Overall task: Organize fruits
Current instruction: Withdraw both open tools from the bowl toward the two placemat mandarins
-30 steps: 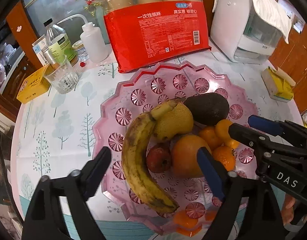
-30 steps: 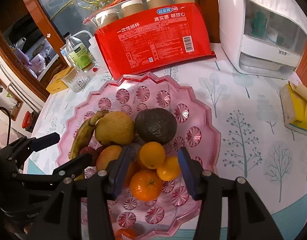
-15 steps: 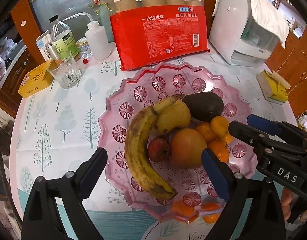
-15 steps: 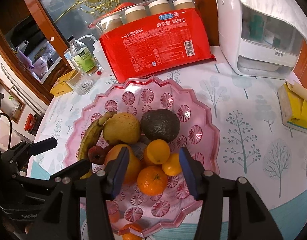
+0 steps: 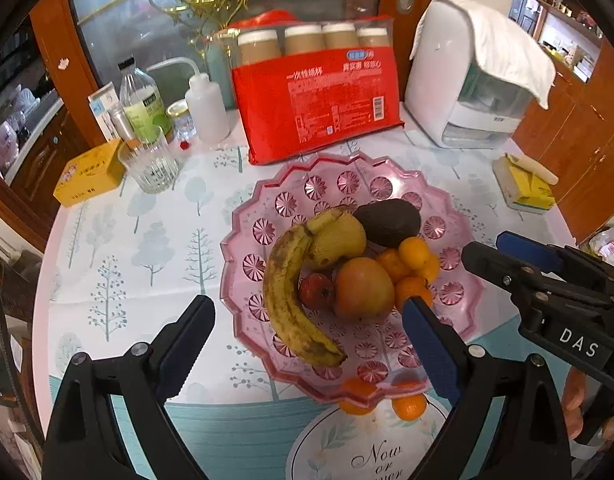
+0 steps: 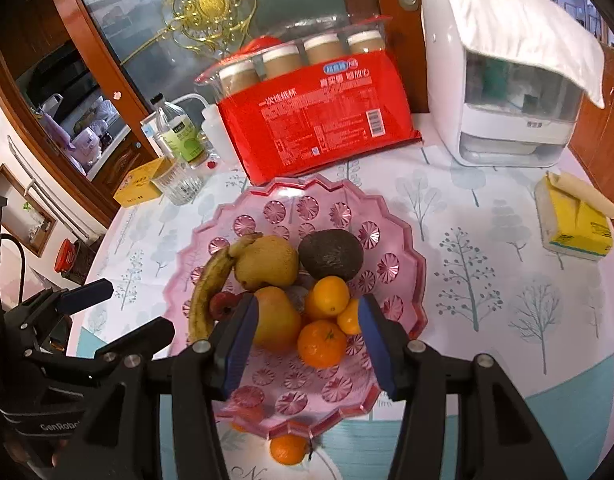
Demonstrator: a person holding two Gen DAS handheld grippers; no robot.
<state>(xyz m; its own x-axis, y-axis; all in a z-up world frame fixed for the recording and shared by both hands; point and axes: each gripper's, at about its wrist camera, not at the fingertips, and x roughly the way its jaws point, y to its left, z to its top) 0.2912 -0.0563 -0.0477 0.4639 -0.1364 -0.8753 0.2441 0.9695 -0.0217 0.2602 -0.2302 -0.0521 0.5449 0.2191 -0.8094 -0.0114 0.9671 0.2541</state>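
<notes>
A pink scalloped plate (image 5: 347,182) (image 6: 307,208) holds a spotted banana (image 5: 285,296) (image 6: 205,292), a yellow pear (image 5: 339,242) (image 6: 267,266), a dark avocado (image 5: 389,222) (image 6: 331,254), a small red fruit (image 5: 317,292), a big orange-red fruit (image 5: 363,288) (image 6: 275,318) and several tangerines (image 5: 413,252) (image 6: 321,342). Another tangerine (image 5: 409,406) (image 6: 289,450) lies on the cloth at the plate's near rim. My left gripper (image 5: 307,320) (image 6: 131,312) hangs wide open above the banana side, empty. My right gripper (image 6: 307,328) (image 5: 487,248) hovers above the tangerines, jaws partly apart, pads touching nothing.
Behind the plate leans a red pack of paper cups (image 5: 319,108). A white appliance with a towel (image 5: 475,80) stands back right, a yellow tissue pack (image 5: 525,188) at the right. A glass (image 5: 151,164), bottles (image 5: 143,104) and a yellow box (image 5: 89,178) crowd the back left.
Both grippers have risen and drawn back from the plate, so the fruit looks smaller and the near tangerines come into view. The jaws kept their widths and no fruit moved.
</notes>
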